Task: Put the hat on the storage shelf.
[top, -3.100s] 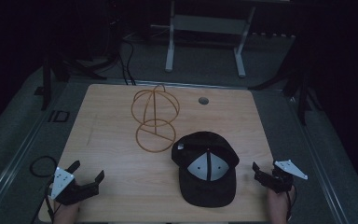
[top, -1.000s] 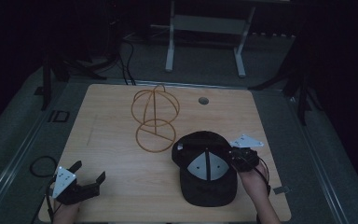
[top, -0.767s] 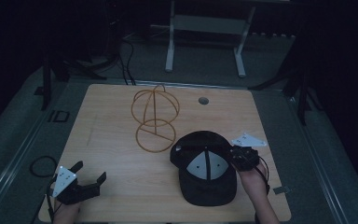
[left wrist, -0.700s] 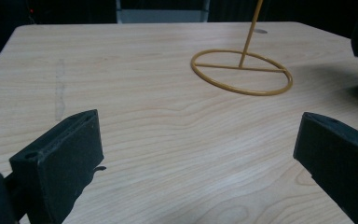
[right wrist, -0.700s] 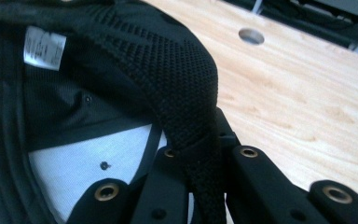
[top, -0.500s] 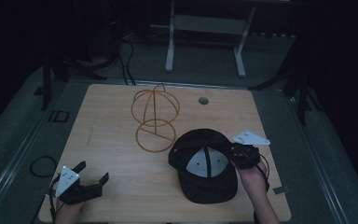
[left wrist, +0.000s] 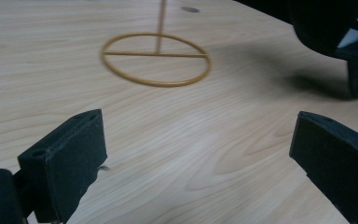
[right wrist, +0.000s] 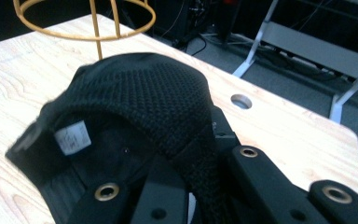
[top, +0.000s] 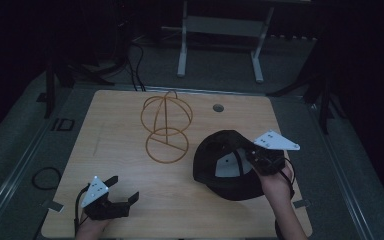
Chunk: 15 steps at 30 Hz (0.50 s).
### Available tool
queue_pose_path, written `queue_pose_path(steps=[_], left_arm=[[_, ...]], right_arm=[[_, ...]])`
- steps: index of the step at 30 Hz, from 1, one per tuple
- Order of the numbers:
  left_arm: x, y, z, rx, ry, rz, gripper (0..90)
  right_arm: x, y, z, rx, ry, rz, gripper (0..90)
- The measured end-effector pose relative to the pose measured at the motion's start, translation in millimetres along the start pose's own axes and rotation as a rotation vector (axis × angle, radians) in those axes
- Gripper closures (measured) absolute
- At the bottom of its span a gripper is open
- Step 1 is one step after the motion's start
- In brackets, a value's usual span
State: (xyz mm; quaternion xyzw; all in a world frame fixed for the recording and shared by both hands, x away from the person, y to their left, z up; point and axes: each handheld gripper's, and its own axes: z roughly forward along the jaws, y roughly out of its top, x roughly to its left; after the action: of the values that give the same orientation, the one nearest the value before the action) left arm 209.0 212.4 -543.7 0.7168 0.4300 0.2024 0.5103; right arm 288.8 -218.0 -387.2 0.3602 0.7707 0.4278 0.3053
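Observation:
A black cap [top: 220, 165] with a white inner label [right wrist: 72, 136] is tilted up off the wooden table [top: 120, 125] at the right. My right gripper [top: 260, 159] is shut on the cap's mesh rim [right wrist: 200, 154], with the fabric pinched between its jaws. A gold wire hat stand [top: 166, 127] stands upright mid-table, its round base [left wrist: 156, 58] on the wood and its domed top [right wrist: 86, 16] beyond the cap. My left gripper [top: 111, 199] rests low at the front left, open, with bare wood between its jaws; it is far from the cap [left wrist: 331, 32].
A round cable hole [top: 218, 107] lies near the table's far edge. A white metal frame [top: 220, 30] stands on the floor behind. A cable loop [top: 45, 177] lies left of the table.
My right gripper came in from the front right corner, closed on the cap's rim and lifted that side, shifting the cap slightly left. The left gripper stayed near the front left.

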Motion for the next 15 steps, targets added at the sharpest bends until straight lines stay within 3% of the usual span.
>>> queue_pose_path(steps=[6,9,10,15], left_arm=[[-17.3,10.6,10.7,0.028,-0.051,0.024,5.0],[-24.1,15.7,12.7,0.027,-0.072,0.033,5.5],[-32.1,24.1,15.9,0.017,-0.096,0.044,5.5],[-39.4,35.3,24.0,0.014,-0.128,0.05,6.6]], right_arm=[[2.7,10.5,-4.3,-0.023,0.006,-0.009,88.2],[5.0,14.1,-5.5,-0.034,0.012,-0.015,88.2],[6.2,16.0,-6.0,-0.041,0.02,-0.017,88.2],[16.5,25.3,-8.4,-0.061,0.042,-0.044,88.2]])
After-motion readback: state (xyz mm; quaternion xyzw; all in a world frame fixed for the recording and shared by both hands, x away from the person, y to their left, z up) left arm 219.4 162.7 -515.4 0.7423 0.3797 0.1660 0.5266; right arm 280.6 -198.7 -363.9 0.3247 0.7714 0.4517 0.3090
